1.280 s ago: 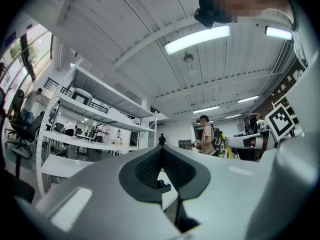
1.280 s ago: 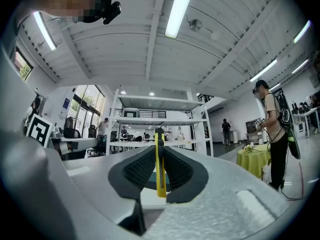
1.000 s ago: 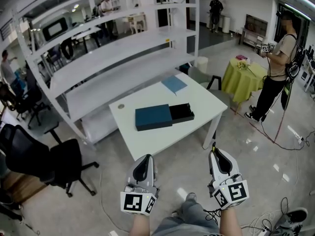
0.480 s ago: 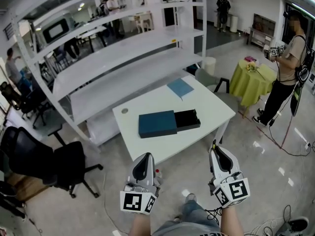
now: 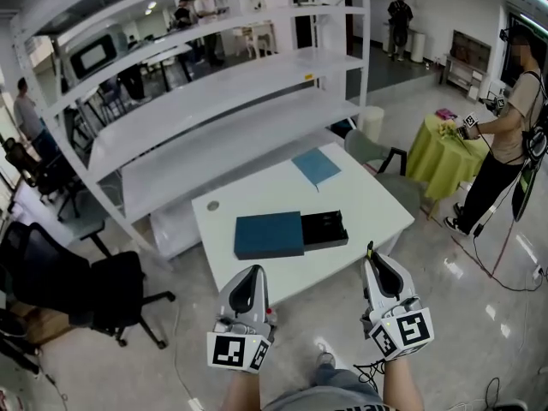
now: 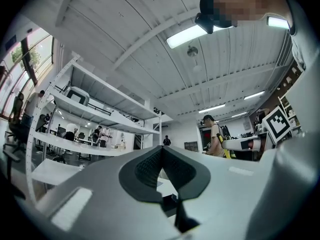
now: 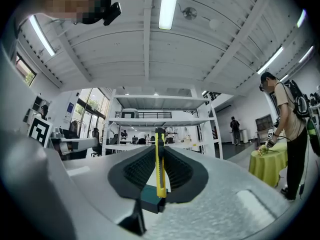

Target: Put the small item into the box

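Observation:
On the white table (image 5: 377, 202) lies a teal box (image 5: 268, 235) with its black inner tray (image 5: 324, 228) slid out to the right. My right gripper (image 5: 374, 259) hovers short of the table's near edge, shut on a slim yellow utility knife (image 7: 160, 164) that stands upright between its jaws. The box's teal corner (image 7: 149, 199) shows just below the knife in the right gripper view. My left gripper (image 5: 249, 274) is held level with the right one, also short of the table. Its jaws are closed together with nothing between them (image 6: 162, 156).
A flat blue panel (image 5: 316, 166) lies at the table's far side and a small round disc (image 5: 212, 205) at its left corner. White shelving (image 5: 214, 101) stands behind the table, a black office chair (image 5: 94, 285) at left. A person (image 5: 505, 144) stands by a yellow-green table (image 5: 441, 157) at right.
The table and box have drifted slightly in the head view as I shift closer. Both grippers keep their places, and the right one still holds the knife.

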Demonstrator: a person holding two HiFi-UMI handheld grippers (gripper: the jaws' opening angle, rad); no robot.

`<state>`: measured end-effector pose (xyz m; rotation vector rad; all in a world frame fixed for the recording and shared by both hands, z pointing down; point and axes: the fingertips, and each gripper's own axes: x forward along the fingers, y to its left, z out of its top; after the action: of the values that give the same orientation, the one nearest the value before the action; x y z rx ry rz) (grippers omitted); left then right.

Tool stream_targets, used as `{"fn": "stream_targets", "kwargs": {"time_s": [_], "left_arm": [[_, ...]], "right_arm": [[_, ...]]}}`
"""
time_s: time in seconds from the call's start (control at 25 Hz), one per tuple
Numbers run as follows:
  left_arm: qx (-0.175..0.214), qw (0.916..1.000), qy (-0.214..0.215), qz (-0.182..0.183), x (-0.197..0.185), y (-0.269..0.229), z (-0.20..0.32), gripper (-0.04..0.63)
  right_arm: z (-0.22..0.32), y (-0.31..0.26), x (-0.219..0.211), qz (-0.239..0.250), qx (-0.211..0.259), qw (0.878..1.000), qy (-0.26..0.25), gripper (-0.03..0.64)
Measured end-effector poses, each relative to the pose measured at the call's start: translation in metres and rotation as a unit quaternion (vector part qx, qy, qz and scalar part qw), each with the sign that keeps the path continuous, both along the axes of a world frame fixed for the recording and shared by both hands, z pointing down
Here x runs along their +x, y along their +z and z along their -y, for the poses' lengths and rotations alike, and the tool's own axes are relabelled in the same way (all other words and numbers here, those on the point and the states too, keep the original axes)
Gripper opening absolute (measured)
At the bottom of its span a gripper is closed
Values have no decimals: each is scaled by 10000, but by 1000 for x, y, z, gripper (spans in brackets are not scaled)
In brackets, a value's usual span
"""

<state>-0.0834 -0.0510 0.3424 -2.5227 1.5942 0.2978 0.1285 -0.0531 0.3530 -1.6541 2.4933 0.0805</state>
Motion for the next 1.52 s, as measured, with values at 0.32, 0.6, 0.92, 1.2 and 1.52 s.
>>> {"fn": "stream_targets", "kwargs": {"time_s": [0.32,0.6,0.92,1.2,1.52], "left_arm": [[27,9998,-191,45,19,-4,36,18],[5,9993,-361,10,31,-3,51,18],[-135,9989,-437,55,33,0,73,18],[-183,9994,-304,-1,30,-1,100,18],[-250,9995,-186,22,21,2,129,18]], "right_arm": [[44,-3,21,21,5,9999,-169,57],[70,5,26,-1,-98,9990,-440,57],[104,18,23,-61,-325,9978,-579,57],[138,38,15,-231,-718,9956,-558,57],[173,74,-1,-398,-1342,9884,-589,57]]}}
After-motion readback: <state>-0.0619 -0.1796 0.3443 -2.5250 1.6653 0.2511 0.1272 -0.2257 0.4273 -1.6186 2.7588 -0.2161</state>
